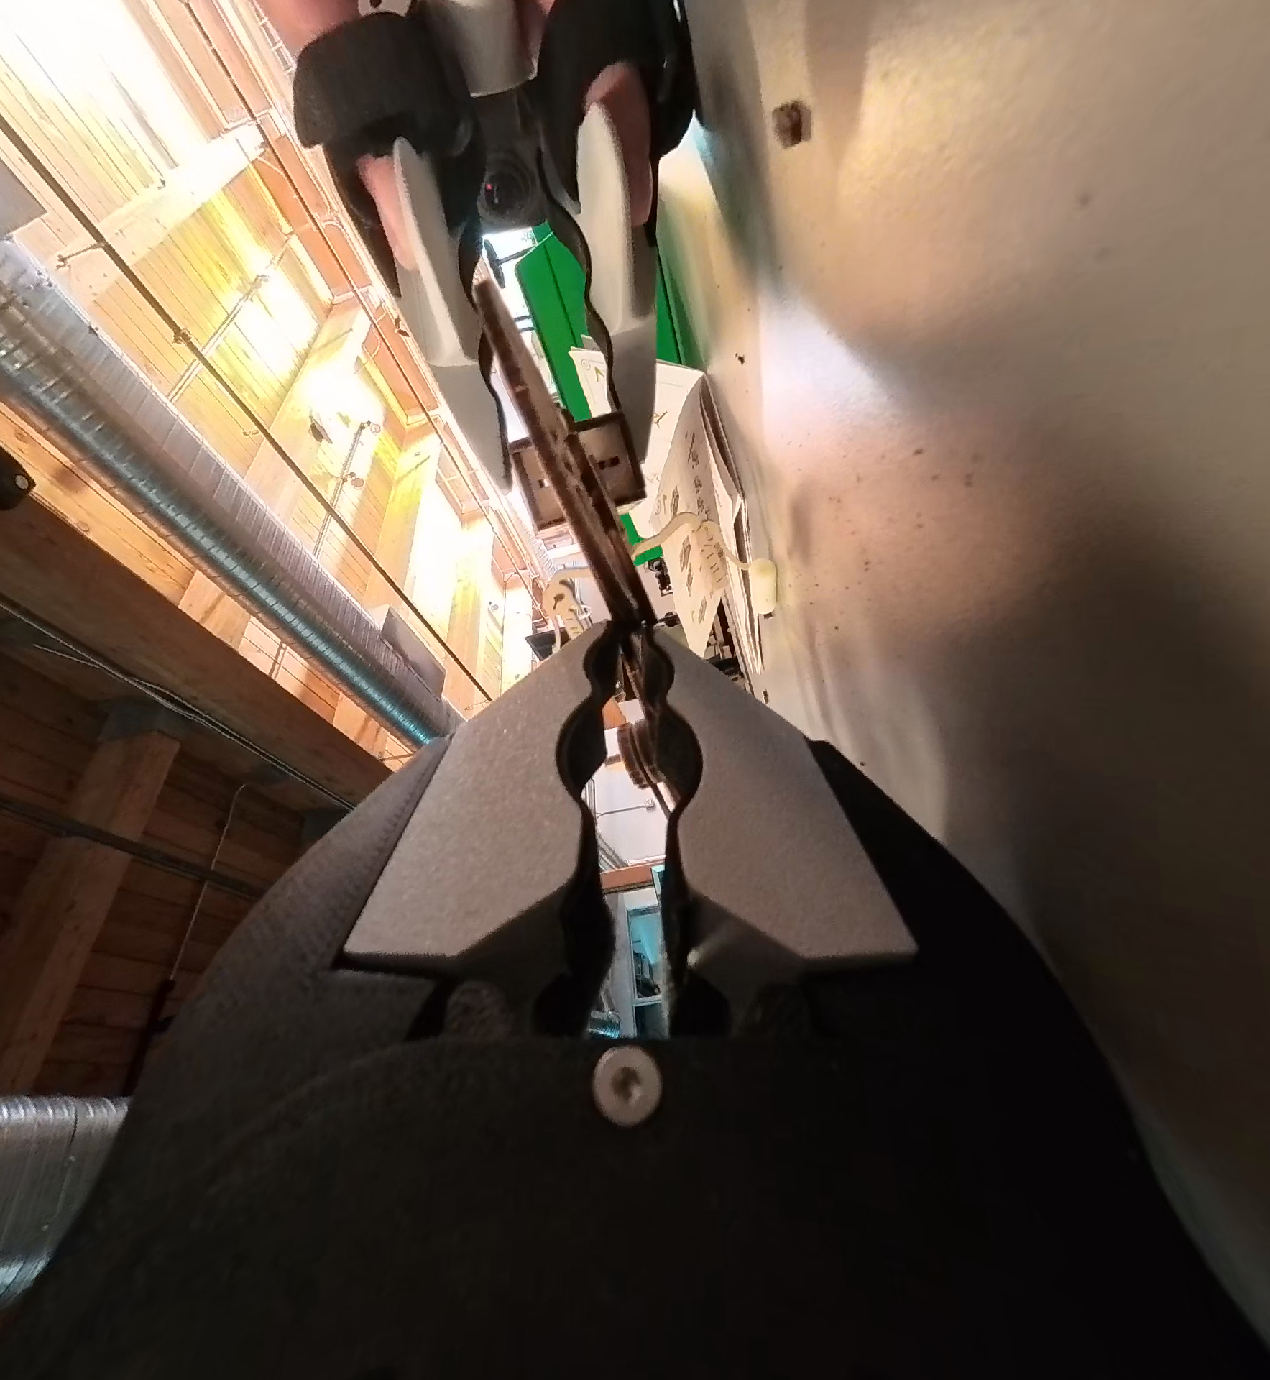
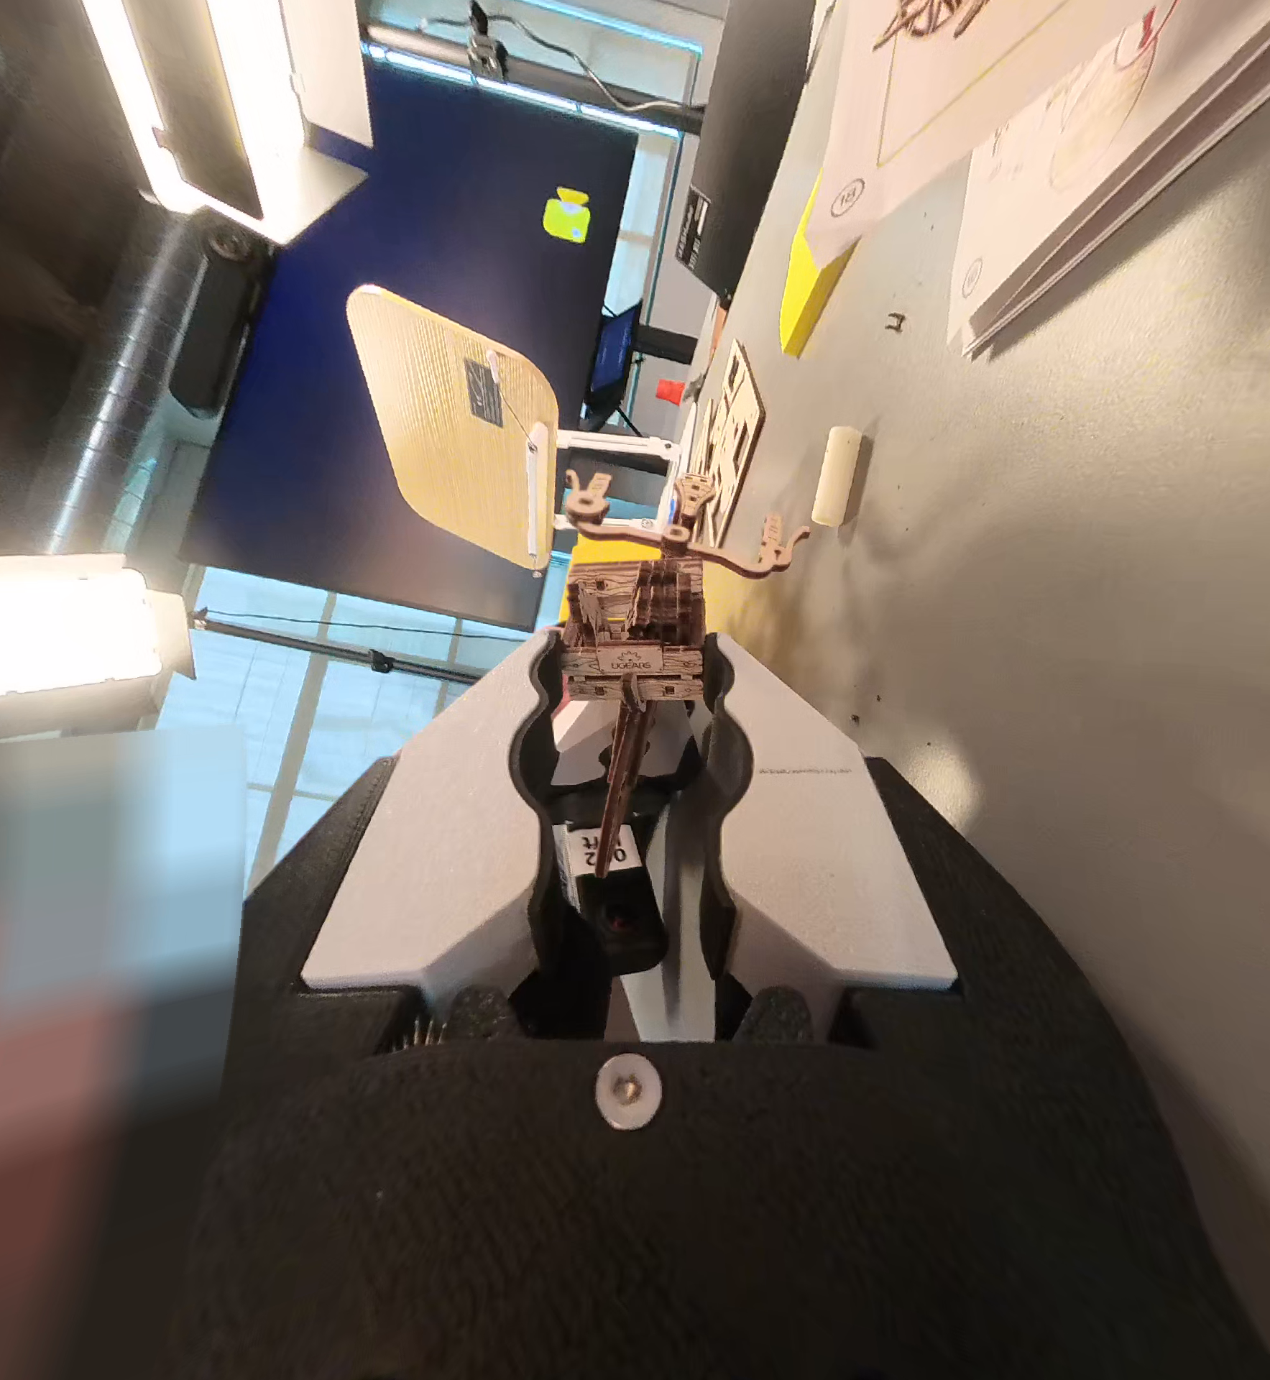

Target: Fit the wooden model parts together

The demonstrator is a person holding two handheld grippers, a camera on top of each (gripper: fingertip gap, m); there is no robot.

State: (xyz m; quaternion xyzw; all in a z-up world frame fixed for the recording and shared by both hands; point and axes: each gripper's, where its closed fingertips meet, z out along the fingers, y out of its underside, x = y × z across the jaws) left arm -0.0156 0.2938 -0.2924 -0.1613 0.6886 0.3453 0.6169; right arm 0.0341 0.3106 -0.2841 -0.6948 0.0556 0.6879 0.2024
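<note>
The wooden model is held in the air between both grippers, beside the grey table [image 2: 1065,672]. In the right wrist view, my right gripper [image 2: 635,650] is shut on the model's small box body [image 2: 632,661]. A cross arm with hooked ends [image 2: 684,545] sticks out past the box. A thin flat wooden strip [image 2: 620,776] runs back from the box toward my left gripper [image 2: 628,735], which faces me. In the left wrist view, my left gripper [image 1: 635,635] is shut on the end of that strip [image 1: 602,538]. The right gripper [image 1: 568,448] clamps the box farther along.
Both views are rolled, so the table [image 1: 990,523] fills the right side. On it lie printed instruction sheets [image 2: 1065,187], a white cylinder [image 2: 837,474], a laser-cut wooden parts sheet [image 2: 736,440], a yellow block [image 2: 814,284] and a black box [image 2: 751,149]. A green box [image 1: 557,299] stands behind. Some 6 cm of space lies between my two pairs of fingers.
</note>
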